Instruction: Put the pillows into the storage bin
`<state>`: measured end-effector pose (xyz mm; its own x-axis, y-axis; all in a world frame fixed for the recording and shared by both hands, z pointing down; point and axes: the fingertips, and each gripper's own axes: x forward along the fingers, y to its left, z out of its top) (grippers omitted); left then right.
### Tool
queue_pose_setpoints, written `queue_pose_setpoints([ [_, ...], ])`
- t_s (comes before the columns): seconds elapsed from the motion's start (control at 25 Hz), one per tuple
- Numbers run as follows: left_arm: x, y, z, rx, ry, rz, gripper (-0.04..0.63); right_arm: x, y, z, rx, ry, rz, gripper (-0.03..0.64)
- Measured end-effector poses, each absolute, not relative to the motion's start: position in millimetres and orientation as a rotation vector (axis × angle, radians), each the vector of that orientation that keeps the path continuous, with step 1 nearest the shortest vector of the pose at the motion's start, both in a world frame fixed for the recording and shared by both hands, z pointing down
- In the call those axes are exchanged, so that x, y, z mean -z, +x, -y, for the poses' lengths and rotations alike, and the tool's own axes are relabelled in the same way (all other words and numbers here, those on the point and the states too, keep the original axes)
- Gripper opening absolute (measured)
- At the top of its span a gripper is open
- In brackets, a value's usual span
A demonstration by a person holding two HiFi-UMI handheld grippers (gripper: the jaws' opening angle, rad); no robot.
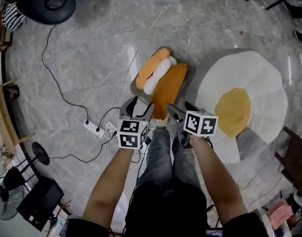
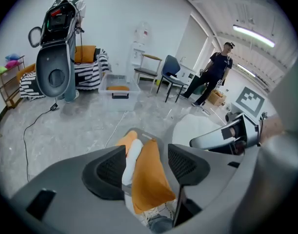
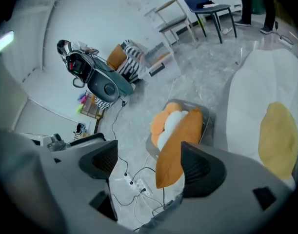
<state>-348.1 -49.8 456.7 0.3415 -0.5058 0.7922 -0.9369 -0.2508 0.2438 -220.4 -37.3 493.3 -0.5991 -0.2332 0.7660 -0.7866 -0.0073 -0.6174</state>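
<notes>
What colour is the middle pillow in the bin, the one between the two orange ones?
White. The middle pillow shows best in the head view.

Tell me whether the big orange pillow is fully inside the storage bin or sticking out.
Sticking out: the big orange pillow rests partly in the storage bin, and its near end hangs well past the rim.

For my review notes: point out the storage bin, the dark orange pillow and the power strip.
storage bin (image 3: pixel 208 121), right gripper view, right wall.
dark orange pillow (image 1: pixel 166 90), head view, its middle.
power strip (image 1: pixel 93 127), head view, its middle.
</notes>
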Motion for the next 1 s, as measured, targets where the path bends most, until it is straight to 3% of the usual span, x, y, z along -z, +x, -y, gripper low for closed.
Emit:
queue_pose_setpoints([
  [0.16, -397, -323, 74, -0.748, 2.001, 1.227, 0.276, -419, -197, 51, -1.589, 1.172, 1.959, 0.399],
  [0.28, -344, -302, 90, -0.758, 2.092, 1.206, 0.270, -362, -164, 55, -1.467, 1.311, 2.015, 0.264],
  [0.4, -289, -285, 109, -0.763, 2.222, 1.197, 0.242, -311, -133, 62, -1.391, 1.465, 2.070, 0.215],
  [0.52, -235, -262, 111, -0.743, 2.359, 1.159, 0.201, -261, -99, 53, -1.347, 1.607, 2.107, 0.193],
  [1.0, -91, -151, 64, -0.561, 2.676, 0.993, 0.183, -121, 32, -81, -1.002, 2.111, 2.088, 0.141],
])
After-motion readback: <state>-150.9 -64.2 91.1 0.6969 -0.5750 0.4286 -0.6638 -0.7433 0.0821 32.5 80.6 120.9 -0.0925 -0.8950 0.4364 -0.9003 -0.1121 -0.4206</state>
